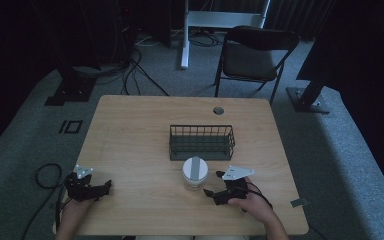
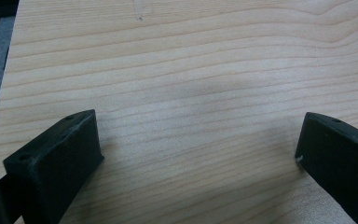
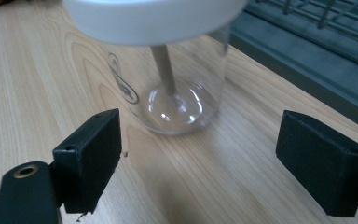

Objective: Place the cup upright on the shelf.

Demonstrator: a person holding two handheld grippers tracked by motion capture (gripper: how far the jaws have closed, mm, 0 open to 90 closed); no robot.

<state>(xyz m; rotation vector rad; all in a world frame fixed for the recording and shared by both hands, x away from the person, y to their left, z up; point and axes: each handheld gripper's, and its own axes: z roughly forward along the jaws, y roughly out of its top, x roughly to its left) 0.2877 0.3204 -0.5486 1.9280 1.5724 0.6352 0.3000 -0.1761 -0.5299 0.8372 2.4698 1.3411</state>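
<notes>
Clear jar (image 1: 195, 173) with white lid (image 3: 154, 18) is stood upright on the table (image 1: 140, 135), just in front of the wire basket (image 1: 201, 142). Right gripper (image 1: 211, 192) is held just beside the jar, jaws spread wide, nothing gripped. Left gripper (image 1: 105, 187) is rested near the table's left front edge, jaws also apart, over bare wood.

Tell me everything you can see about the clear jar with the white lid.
The jar looks like clear plastic, round, with a white lid that carries a grey strip across its top. It stands upright on the wooden table, just in front of the dark wire basket. It looks empty. The right gripper is open before it, jaws apart, not touching it.
</notes>
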